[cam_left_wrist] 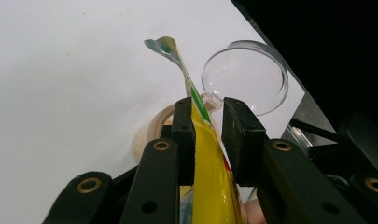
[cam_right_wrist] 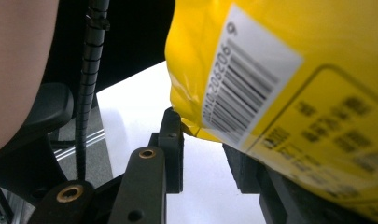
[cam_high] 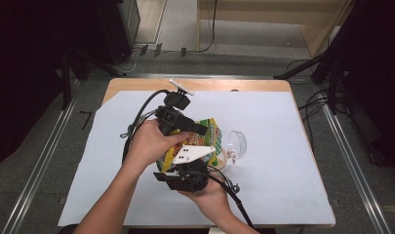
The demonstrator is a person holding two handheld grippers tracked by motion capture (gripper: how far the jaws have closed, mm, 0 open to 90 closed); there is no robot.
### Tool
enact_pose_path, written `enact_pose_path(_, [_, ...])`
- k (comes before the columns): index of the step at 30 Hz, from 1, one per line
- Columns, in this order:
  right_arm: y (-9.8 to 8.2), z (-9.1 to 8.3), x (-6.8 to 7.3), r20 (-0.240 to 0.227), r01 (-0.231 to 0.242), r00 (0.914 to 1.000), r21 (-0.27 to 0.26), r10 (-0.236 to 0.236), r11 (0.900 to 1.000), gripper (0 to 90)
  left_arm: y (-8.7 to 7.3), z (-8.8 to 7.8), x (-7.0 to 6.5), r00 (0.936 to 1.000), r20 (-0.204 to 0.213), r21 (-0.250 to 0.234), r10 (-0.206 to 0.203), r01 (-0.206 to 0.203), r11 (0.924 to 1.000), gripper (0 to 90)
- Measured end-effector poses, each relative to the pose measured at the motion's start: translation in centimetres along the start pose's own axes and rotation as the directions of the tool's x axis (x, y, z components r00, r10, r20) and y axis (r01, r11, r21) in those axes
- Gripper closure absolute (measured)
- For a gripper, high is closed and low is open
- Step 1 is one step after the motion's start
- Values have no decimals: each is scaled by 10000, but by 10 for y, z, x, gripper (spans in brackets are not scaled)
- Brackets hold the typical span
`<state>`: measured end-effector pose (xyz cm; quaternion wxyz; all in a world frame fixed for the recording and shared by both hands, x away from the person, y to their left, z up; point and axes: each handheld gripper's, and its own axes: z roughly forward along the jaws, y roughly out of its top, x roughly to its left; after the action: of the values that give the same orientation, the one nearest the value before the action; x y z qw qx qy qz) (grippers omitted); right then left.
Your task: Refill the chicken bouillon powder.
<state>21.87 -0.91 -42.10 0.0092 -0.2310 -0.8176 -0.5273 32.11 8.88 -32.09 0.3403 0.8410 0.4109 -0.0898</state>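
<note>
Pinching nothing firmly that I can confirm, the left gripper (cam_left_wrist: 203, 126) has its two black jaws standing on either side of the thin sealed edge of the yellow snack bag (cam_left_wrist: 210, 186); the left-hand pad lies against the foil, while a gap shows beside the other pad, so whether the bag is truly clamped cannot be told. Just past those jaws, the bag's torn corner curls upward, and a clear plastic lid (cam_left_wrist: 245, 77) stands tilted on the white table sheet (cam_left_wrist: 60, 70), with a pale round container (cam_left_wrist: 151, 133) partly hidden behind the jaws.

Seen along the right gripper (cam_right_wrist: 203, 149), the barcoded side of the bag bulges over one jaw and sits close to the other; a grip cannot be told there either.

From the high view, both hands meet over the middle of the table (cam_high: 283, 146), the left hand (cam_high: 148, 144) above the bag, the right hand (cam_high: 209, 195) below it.
</note>
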Motion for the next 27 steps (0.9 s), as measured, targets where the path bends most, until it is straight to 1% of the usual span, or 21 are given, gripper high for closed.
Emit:
enact_pose_path(14, [1,0,1,-36,-35,10000,36,35,10000,705,0,1,4,9998,130,68,-164,164,9998,752])
enact_pose_path(17, [1,0,2,-20,-36,10000,1,36,10000,705,0,1,3,9998,122,66,-165,164,9998,752])
enact_pose_path(21, [1,0,1,-32,-27,10000,-51,27,10000,705,2,1,0,9999,-68,74,-76,77,9999,753])
enact_pose_path(23, [1,0,0,1,-14,10000,-96,14,10000,705,2,0,-2,9999,-166,38,15,-15,10000,753])
enact_pose_path(24, [1,0,0,10,-23,10000,-100,23,9999,705,2,0,-5,9995,-285,39,97,-95,9999,753])
enact_pose_path(27, [0,0,-2,9,-114,9999,-75,115,9999,707,2,1,-7,9993,-300,97,206,-204,9997,752])
